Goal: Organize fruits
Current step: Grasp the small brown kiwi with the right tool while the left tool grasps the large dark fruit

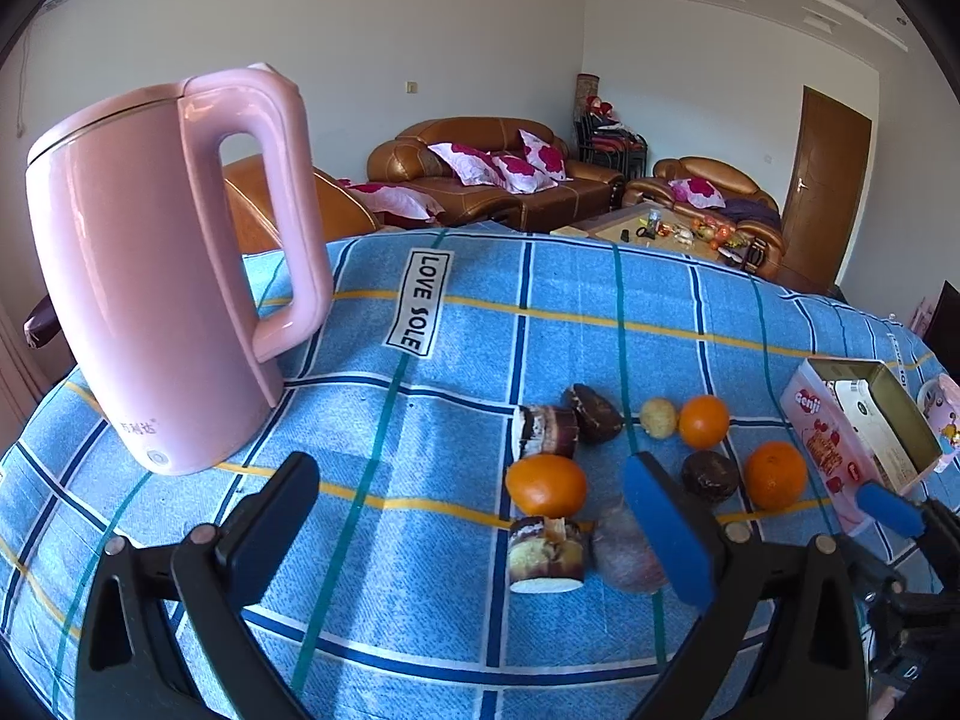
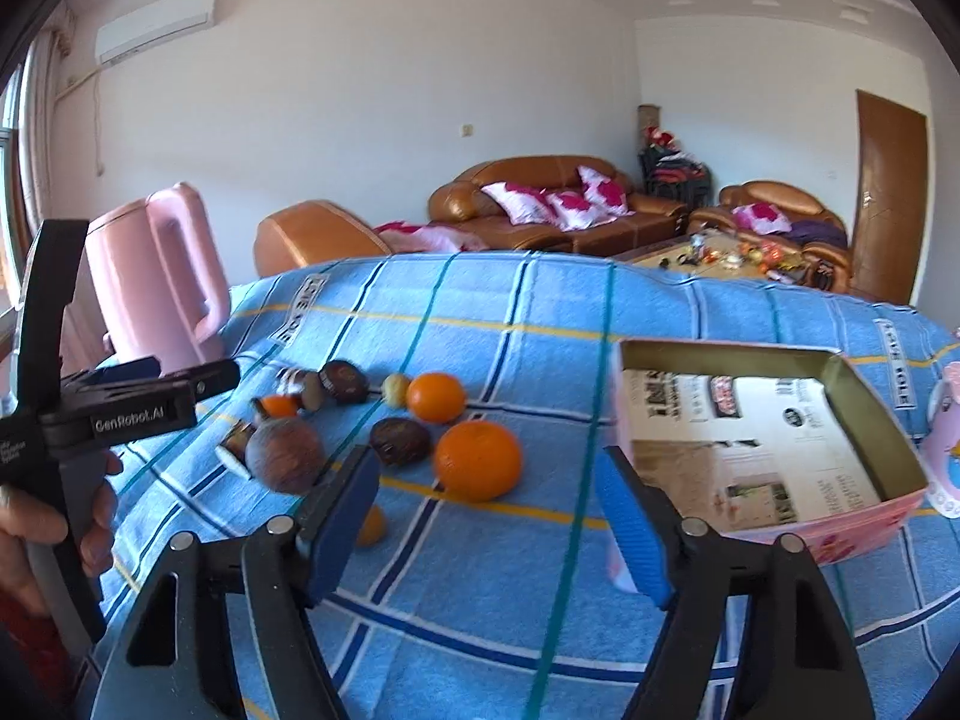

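Observation:
Fruits lie scattered on the blue checked cloth: three oranges, dark brown fruits, a purplish round fruit, a small yellow fruit and two cut sugarcane pieces. An open pink box lies to the right, empty. My left gripper is open above the cloth, just left of the fruits. My right gripper is open, empty, in front of the nearest orange and left of the box.
A pink electric kettle stands at the cloth's far left. A pink cup sits right of the box. Beyond the table are brown sofas and a low table with clutter.

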`<control>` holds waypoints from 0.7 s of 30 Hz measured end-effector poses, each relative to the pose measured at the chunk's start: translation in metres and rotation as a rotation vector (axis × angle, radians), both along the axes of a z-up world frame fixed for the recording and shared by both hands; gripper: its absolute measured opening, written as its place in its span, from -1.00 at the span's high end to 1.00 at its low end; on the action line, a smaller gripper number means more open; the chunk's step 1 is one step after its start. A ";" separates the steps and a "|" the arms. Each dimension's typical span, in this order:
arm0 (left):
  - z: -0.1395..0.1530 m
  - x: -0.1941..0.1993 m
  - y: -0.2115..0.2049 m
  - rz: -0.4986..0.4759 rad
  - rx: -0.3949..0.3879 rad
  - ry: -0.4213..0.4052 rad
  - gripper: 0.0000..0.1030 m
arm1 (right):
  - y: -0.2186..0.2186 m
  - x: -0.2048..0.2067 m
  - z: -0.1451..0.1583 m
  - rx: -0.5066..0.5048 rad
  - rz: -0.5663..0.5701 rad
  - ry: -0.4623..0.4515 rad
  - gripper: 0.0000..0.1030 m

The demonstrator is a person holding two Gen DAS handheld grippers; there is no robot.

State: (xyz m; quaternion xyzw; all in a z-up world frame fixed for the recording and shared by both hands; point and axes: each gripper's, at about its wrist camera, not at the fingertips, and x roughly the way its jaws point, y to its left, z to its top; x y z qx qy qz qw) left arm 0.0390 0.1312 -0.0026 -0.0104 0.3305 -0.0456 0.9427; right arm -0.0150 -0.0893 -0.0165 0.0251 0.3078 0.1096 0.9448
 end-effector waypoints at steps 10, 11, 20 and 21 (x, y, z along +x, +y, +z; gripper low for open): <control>-0.013 -0.001 -0.016 -0.185 0.015 0.087 -0.90 | 0.053 0.031 -0.031 -0.032 0.122 0.219 0.01; -0.013 -0.003 -0.020 -0.199 0.024 0.076 -0.90 | 0.055 0.034 -0.034 -0.028 0.126 0.240 0.14; -0.013 -0.008 -0.044 -0.321 -0.017 0.064 -0.49 | 0.047 0.030 -0.030 -0.062 0.080 0.225 0.38; -0.014 -0.007 -0.046 -0.329 -0.028 0.068 -0.44 | 0.042 0.030 -0.027 -0.073 0.053 0.201 0.38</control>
